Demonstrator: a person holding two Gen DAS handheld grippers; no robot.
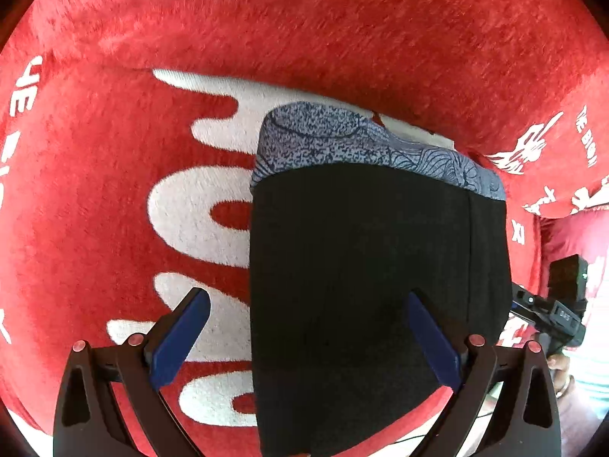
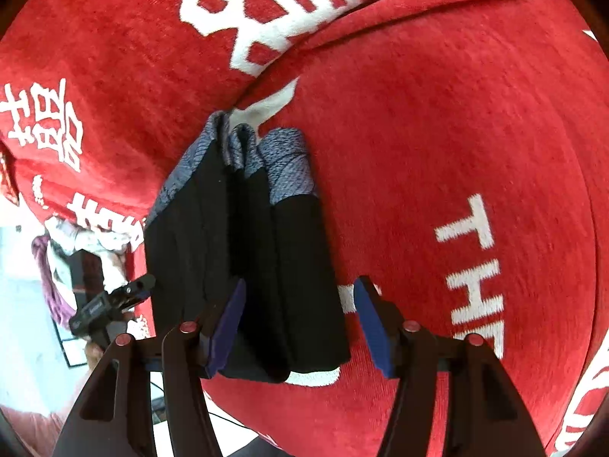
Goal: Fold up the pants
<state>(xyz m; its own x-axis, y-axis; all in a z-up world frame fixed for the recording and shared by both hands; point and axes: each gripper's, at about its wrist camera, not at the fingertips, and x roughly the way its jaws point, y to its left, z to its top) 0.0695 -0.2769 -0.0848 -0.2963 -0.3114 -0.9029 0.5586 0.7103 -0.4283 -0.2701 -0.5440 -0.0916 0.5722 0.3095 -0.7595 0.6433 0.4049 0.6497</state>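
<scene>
The pants (image 1: 377, 266) lie folded into a narrow black stack on a red blanket (image 1: 342, 19), with their blue-grey patterned band (image 1: 327, 141) at the far end. My left gripper (image 1: 308, 337) hangs open over the near part of the stack. One of its fingers is above the blanket's white lettering and the other above the black cloth. In the right wrist view the pants (image 2: 243, 251) show several stacked layers. My right gripper (image 2: 300, 323) is open, and the stack's near right edge lies between its blue pads without being pressed.
The blanket (image 2: 437, 152) bulges in a fold behind the pants and carries white letters (image 2: 472, 266). Its edge drops off at the left of the right wrist view, where a heap of clothes (image 2: 57, 251) lies. Each view shows the other gripper (image 1: 548, 316) (image 2: 114, 301) beside the stack.
</scene>
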